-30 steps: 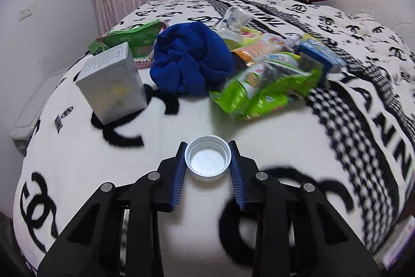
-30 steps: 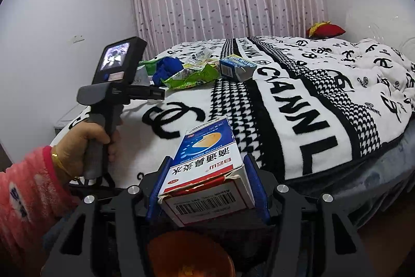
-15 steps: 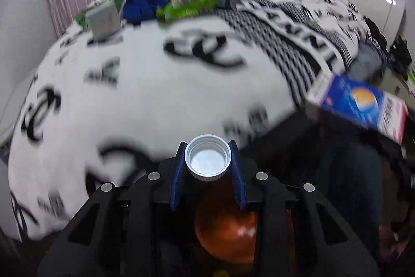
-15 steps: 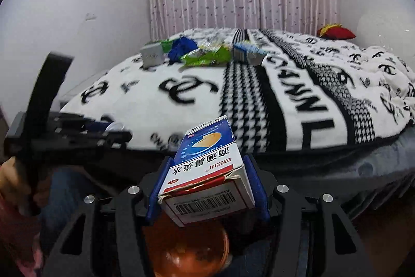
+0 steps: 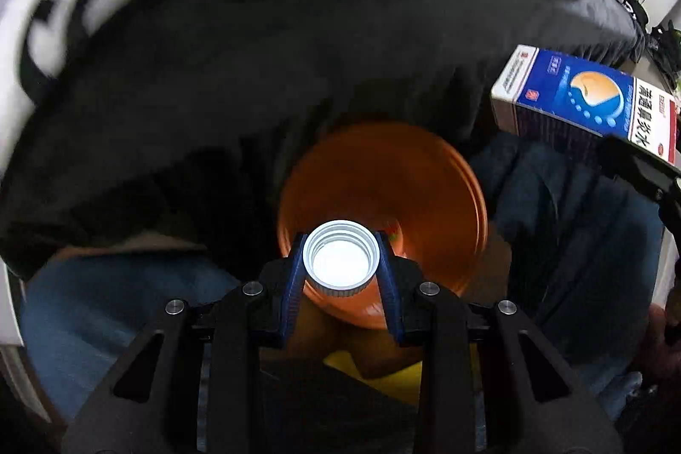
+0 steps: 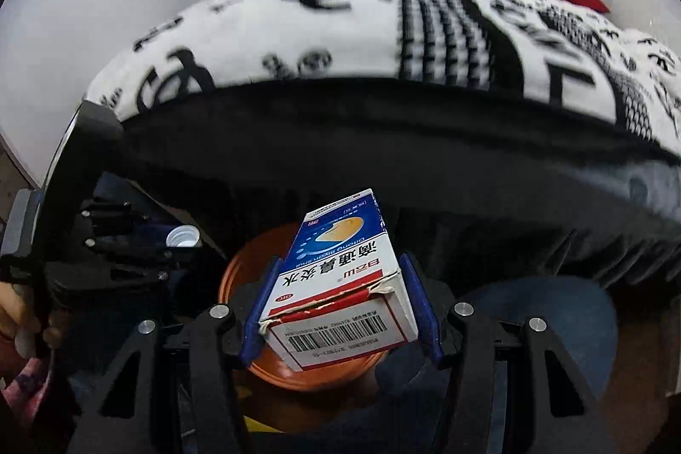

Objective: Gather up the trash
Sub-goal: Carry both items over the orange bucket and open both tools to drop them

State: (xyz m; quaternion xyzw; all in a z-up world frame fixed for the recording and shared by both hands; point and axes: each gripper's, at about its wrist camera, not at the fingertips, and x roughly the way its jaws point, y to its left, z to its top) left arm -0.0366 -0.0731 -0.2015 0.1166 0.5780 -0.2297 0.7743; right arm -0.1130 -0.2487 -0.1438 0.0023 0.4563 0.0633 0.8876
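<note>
Left gripper (image 5: 341, 271): pinching one white bottle cap (image 5: 340, 259), above orange bin (image 5: 425, 173)
Right gripper (image 6: 338, 305): clamping one blue box (image 6: 340, 275), over bin rim
Room: bed edge (image 6: 383, 122) just beyond bin

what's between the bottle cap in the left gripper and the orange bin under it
Nothing. In the left wrist view the bottle cap, clamped in the left gripper, hangs over the orange bin with only open air below.
</note>
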